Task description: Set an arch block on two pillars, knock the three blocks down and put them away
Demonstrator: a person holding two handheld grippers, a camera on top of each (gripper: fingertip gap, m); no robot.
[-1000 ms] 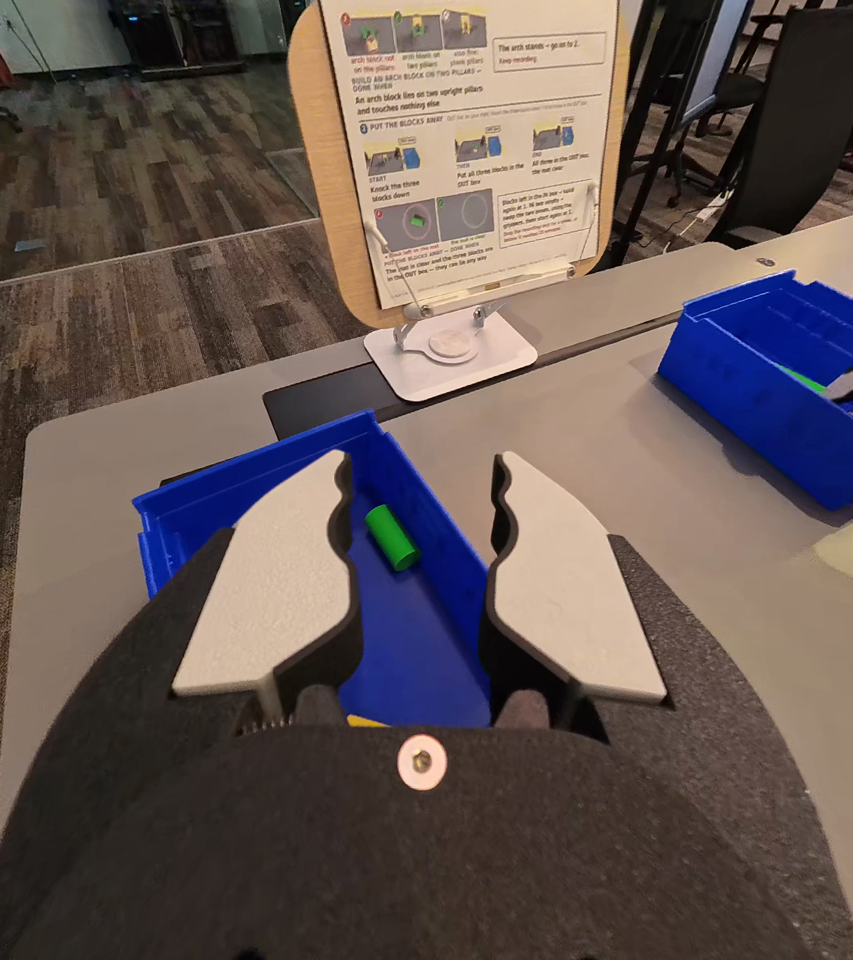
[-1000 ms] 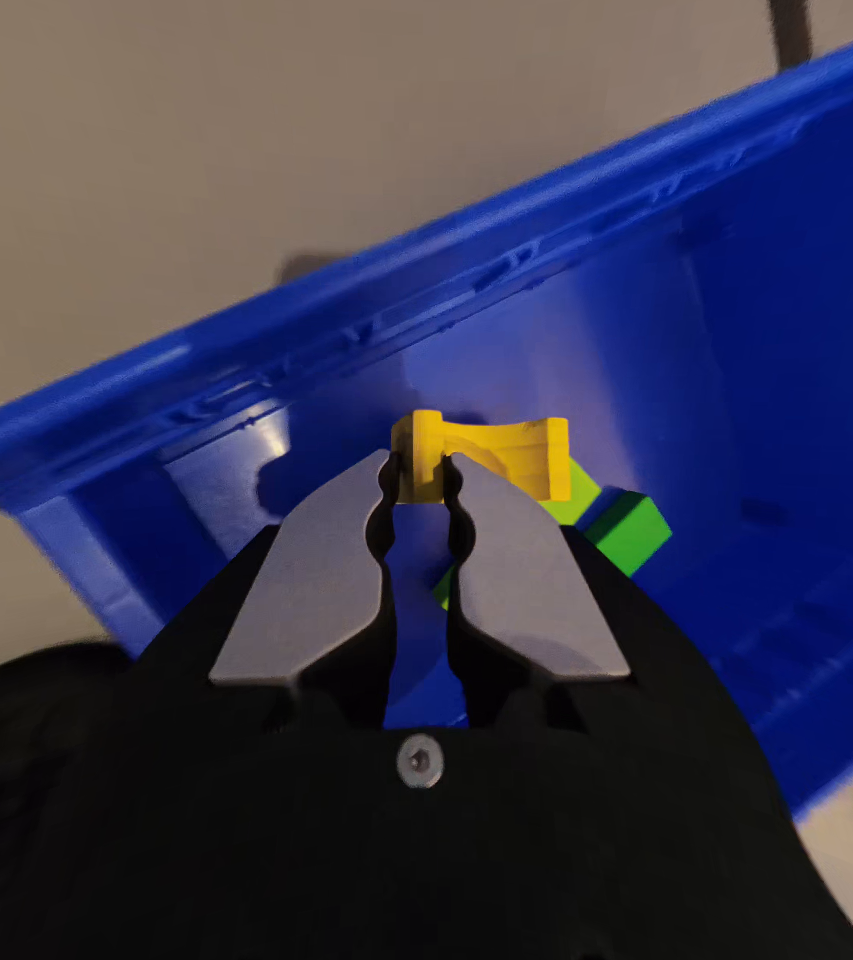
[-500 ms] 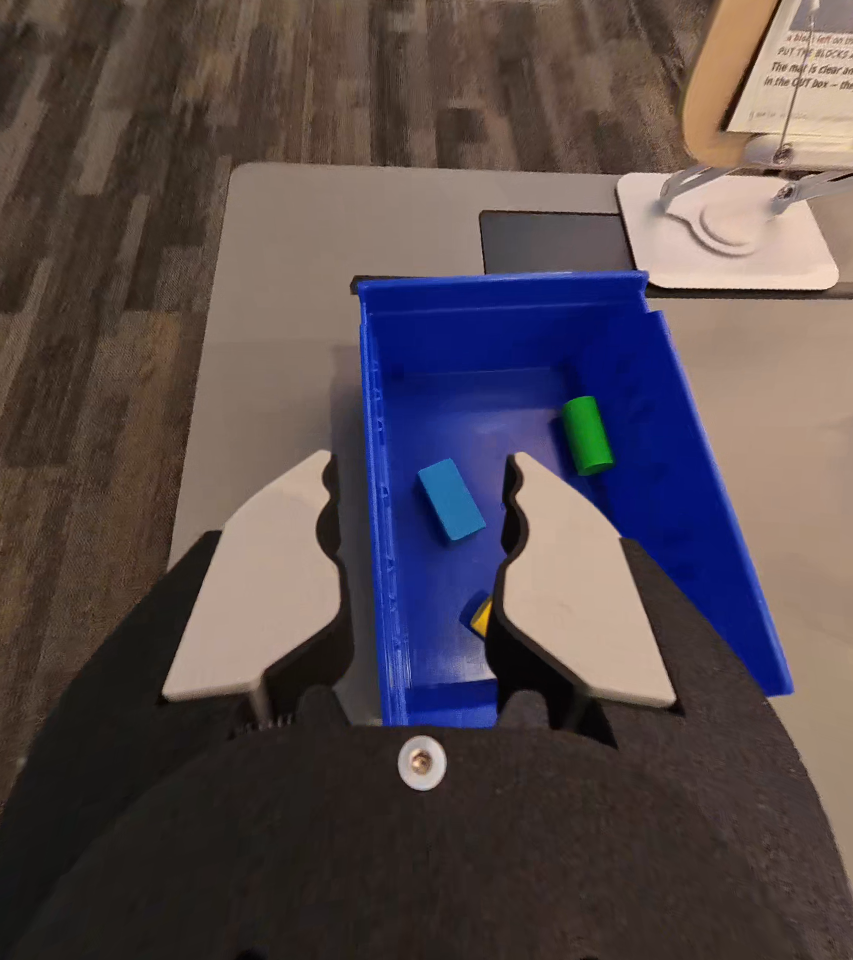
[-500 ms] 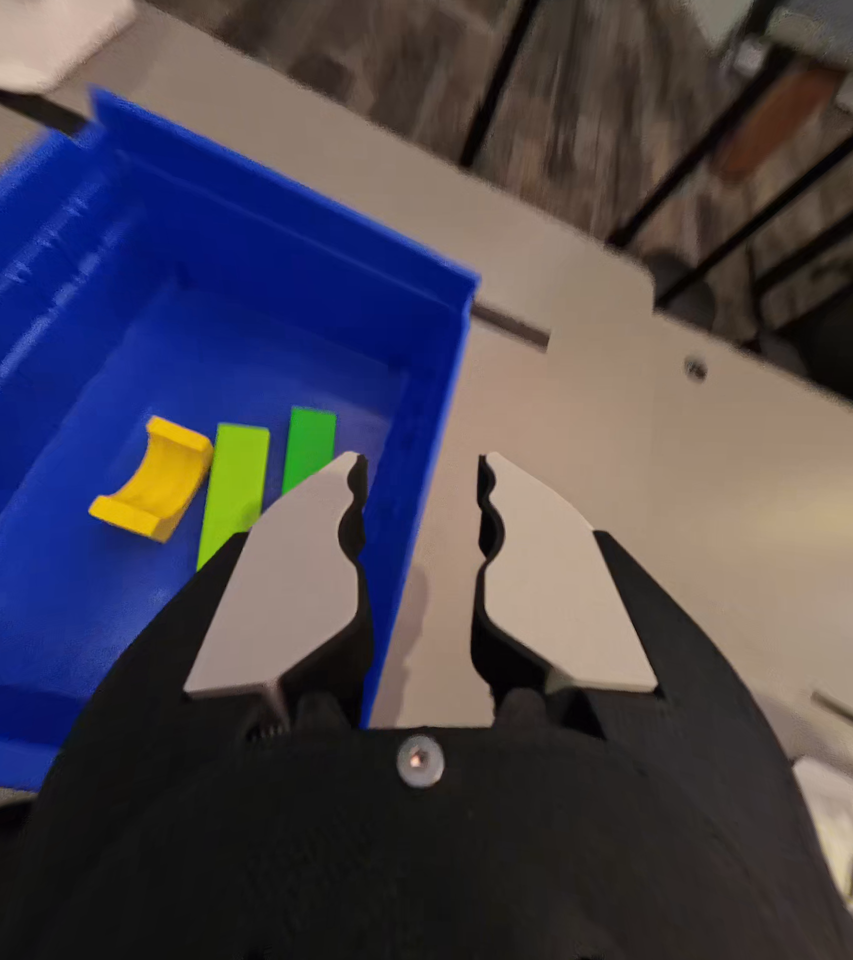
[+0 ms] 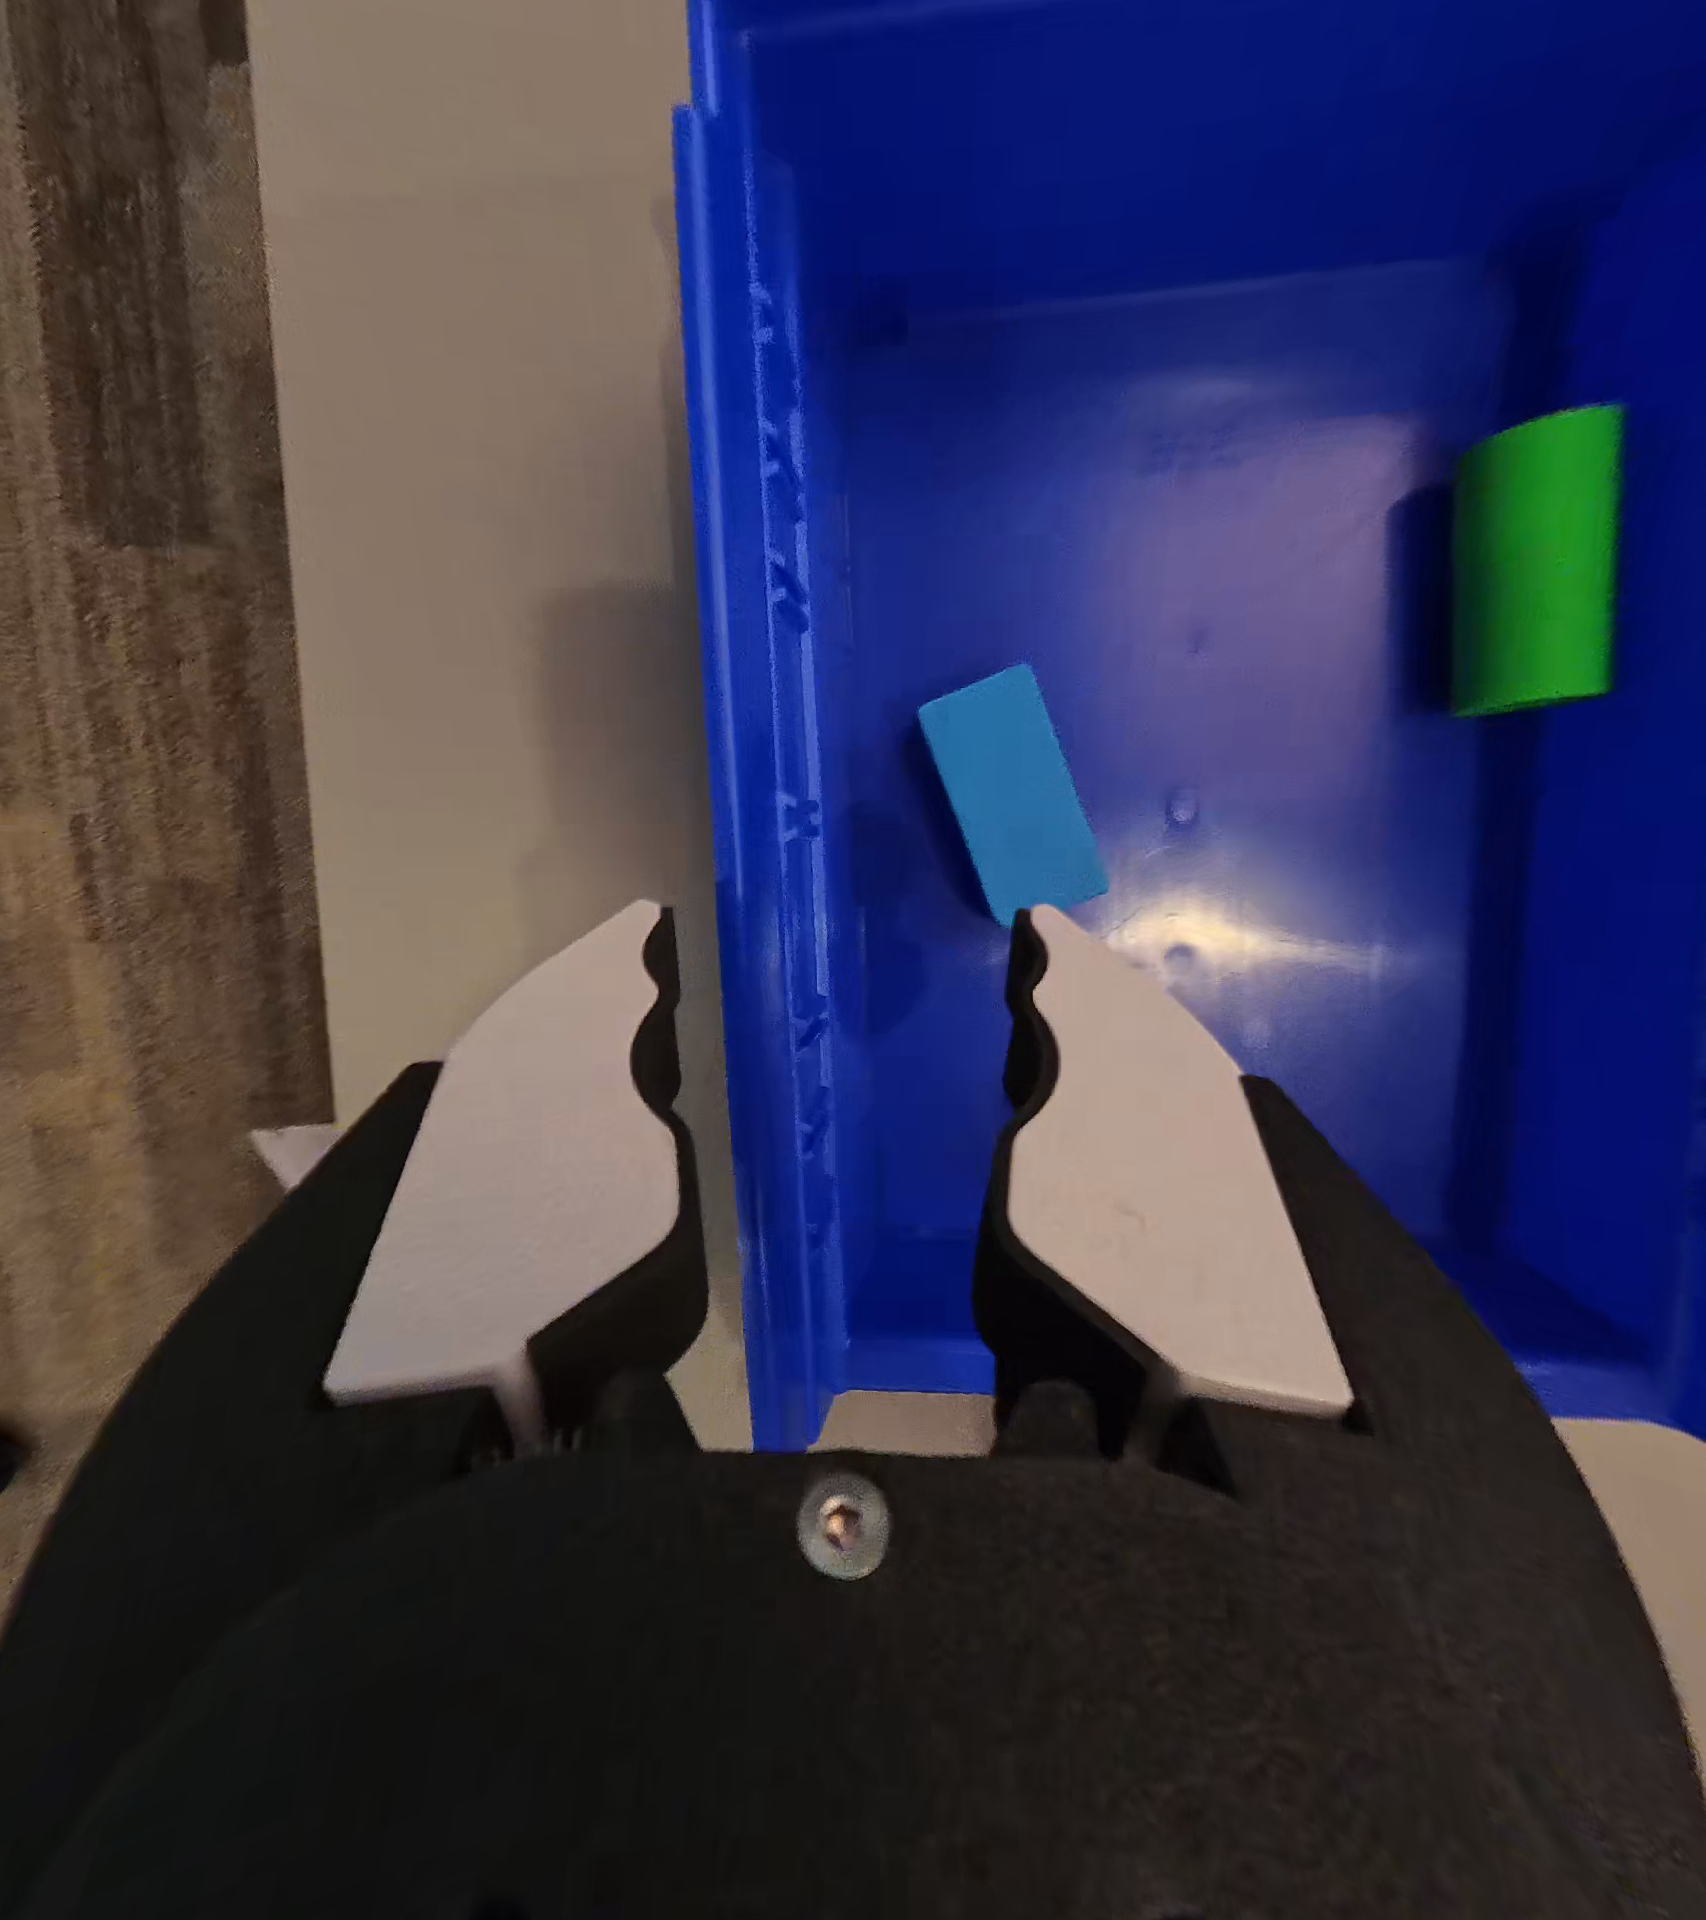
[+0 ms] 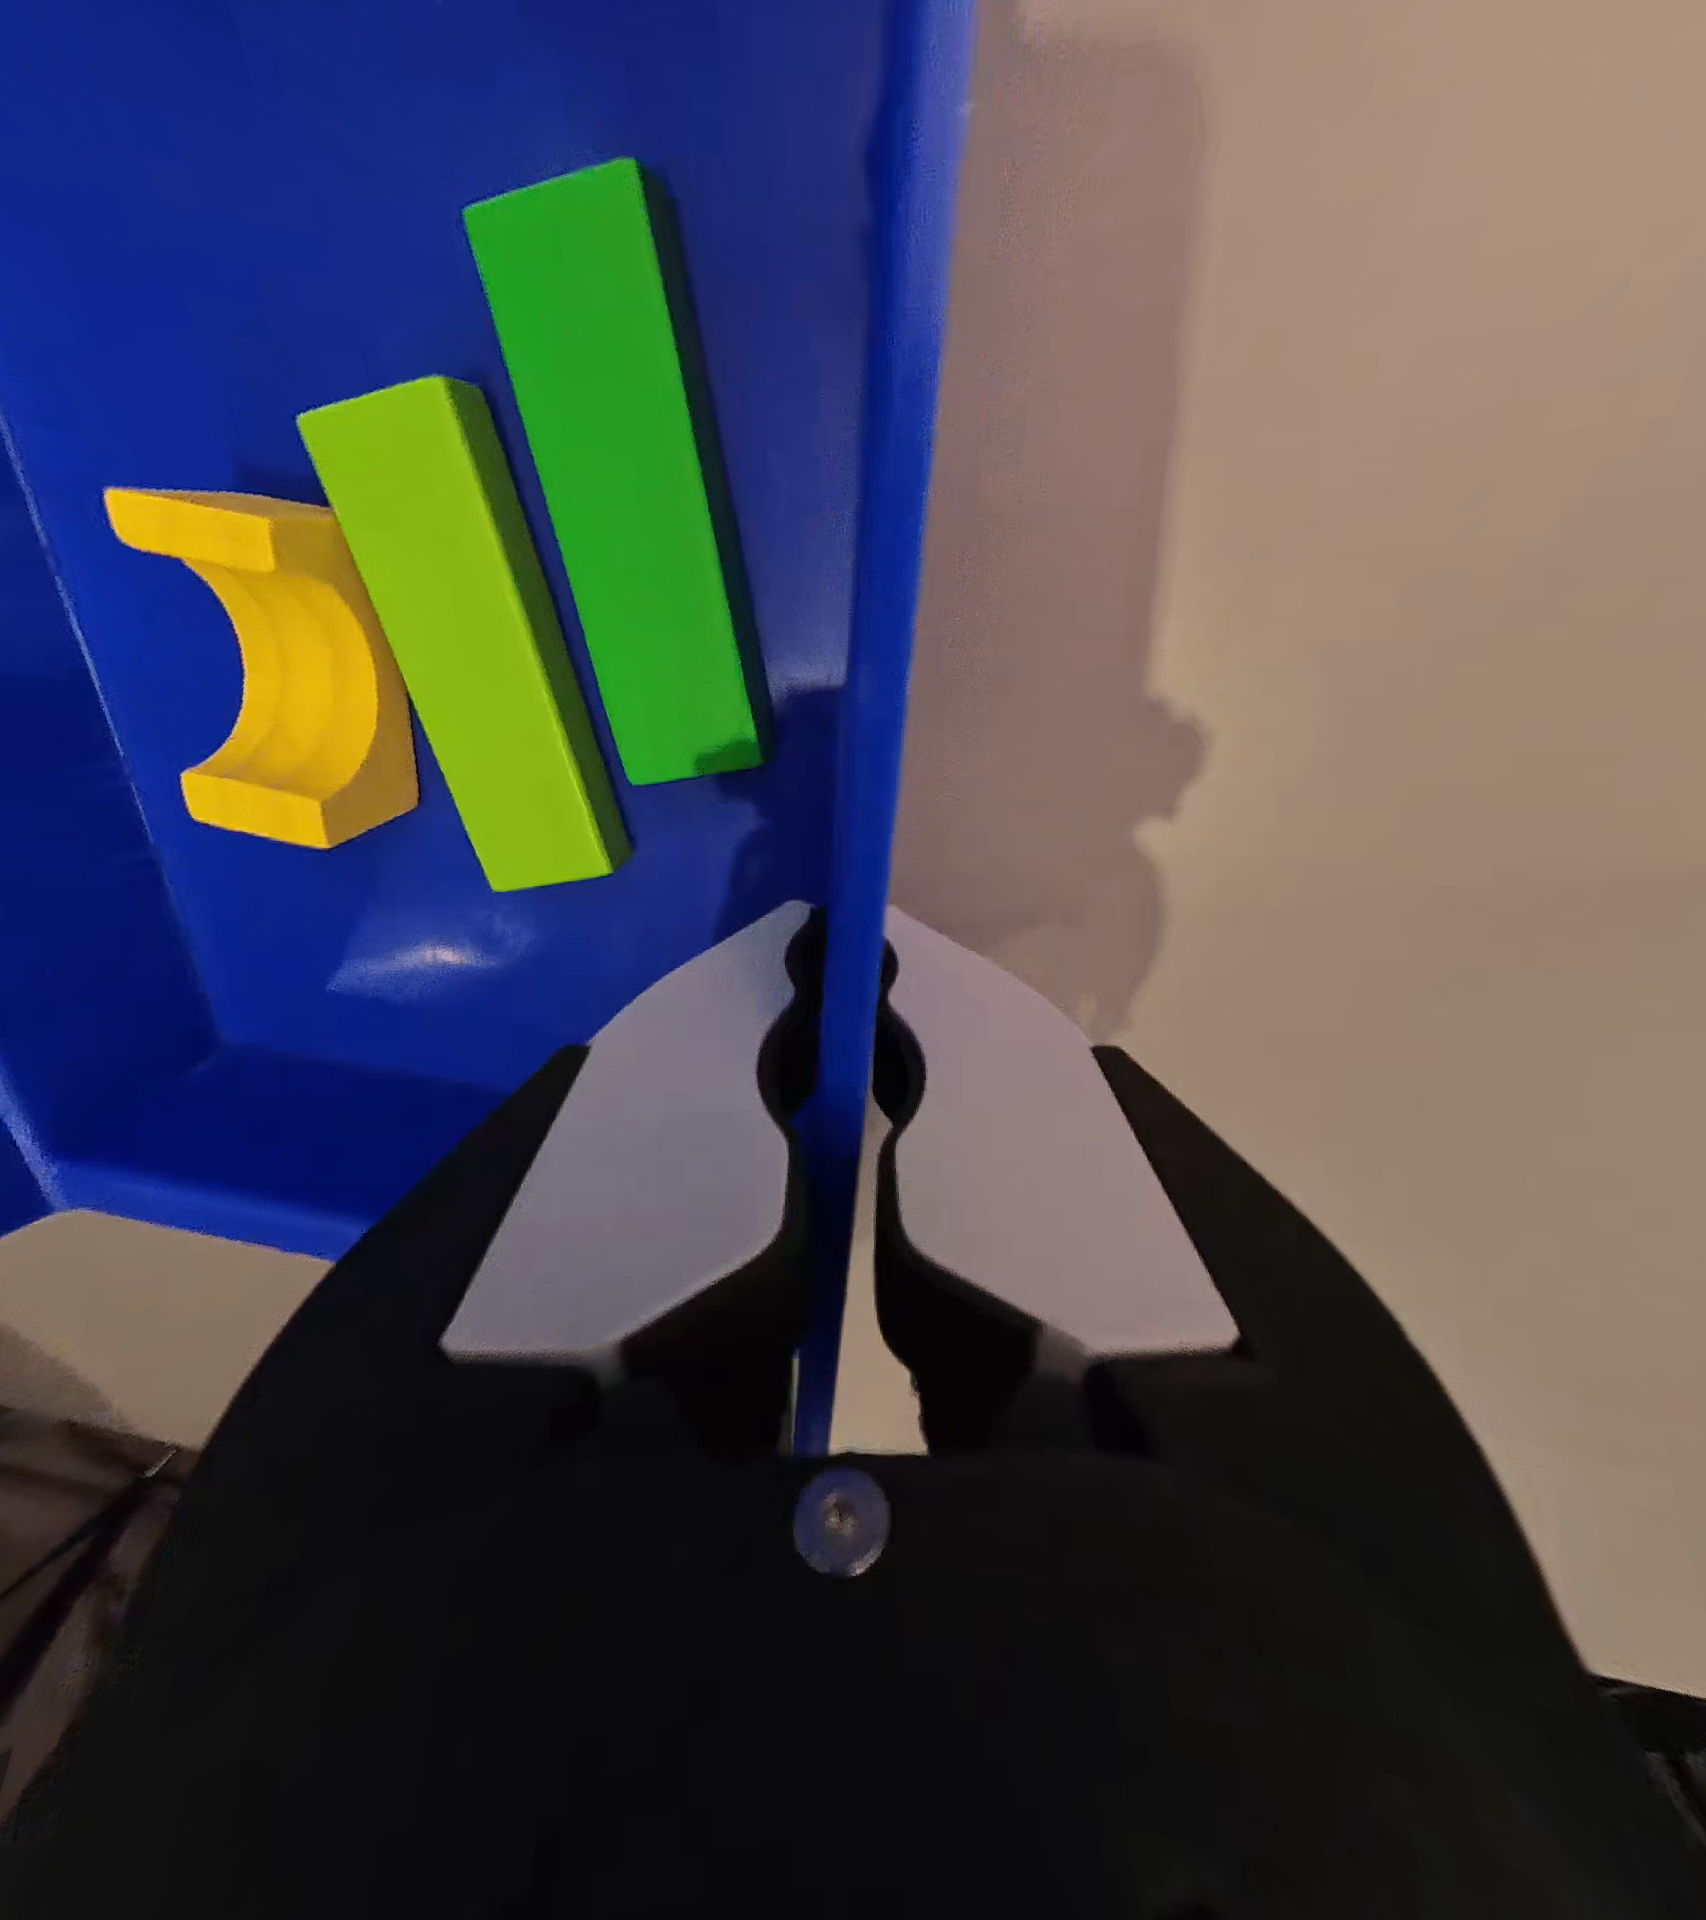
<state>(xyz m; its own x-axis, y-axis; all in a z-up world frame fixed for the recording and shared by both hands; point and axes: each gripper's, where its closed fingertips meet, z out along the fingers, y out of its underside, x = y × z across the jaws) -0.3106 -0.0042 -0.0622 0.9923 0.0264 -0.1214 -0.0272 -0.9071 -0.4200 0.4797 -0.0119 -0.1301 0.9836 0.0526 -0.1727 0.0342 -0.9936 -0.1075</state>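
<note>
grey table bare right of right bin, right gripper clamped on its side wall, left gripper wide open astride left bin wall, gripping nothing, two green pillars, yellow arch block lying flat in right bin, left of jaws

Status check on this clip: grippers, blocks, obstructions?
Right gripper shut on its bin wall; left gripper open, straddling other bin's wall. Yellow arch block, two green pillars binned. Nothing blocking.

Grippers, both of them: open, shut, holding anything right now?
Left gripper: open, astride the blue bin's side wall, holding nothing.
Right gripper: shut on the other blue bin's wall.
</note>
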